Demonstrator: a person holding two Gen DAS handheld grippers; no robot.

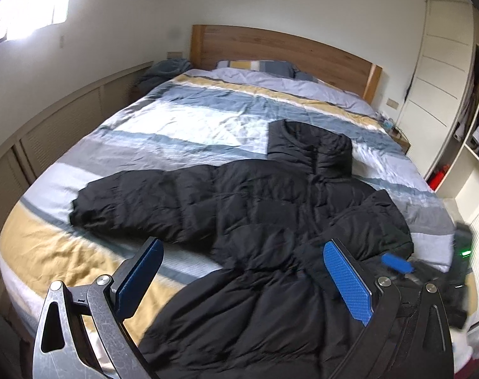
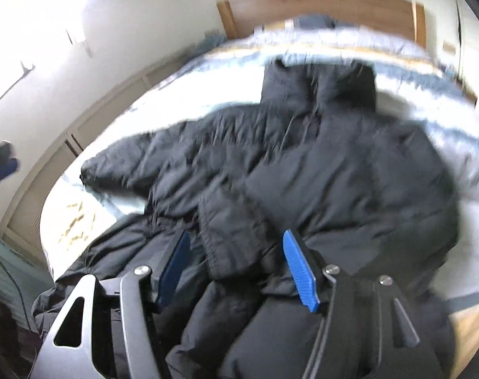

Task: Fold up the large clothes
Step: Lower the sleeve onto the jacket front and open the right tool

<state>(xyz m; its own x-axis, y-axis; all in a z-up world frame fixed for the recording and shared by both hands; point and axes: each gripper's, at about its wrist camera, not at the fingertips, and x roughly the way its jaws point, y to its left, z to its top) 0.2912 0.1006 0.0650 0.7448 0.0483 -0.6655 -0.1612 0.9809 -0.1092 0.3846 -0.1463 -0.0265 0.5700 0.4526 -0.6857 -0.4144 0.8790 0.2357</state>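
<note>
Both grippers hang over the black coat (image 1: pixel 255 208) spread on the striped bed (image 1: pixel 176 120). Left gripper (image 1: pixel 242 271) gapes wide, empty. Right gripper (image 2: pixel 236 252) stands open, the folded-in sleeve cuff (image 2: pixel 227 246) lying loose between its pads.

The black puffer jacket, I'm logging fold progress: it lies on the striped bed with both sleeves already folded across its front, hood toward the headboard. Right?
Not quite. Only one sleeve is folded across the front of the black puffer jacket; the other sleeve is stretched out sideways on the striped bed, as the left wrist view shows. The hood does point toward the headboard.
</note>
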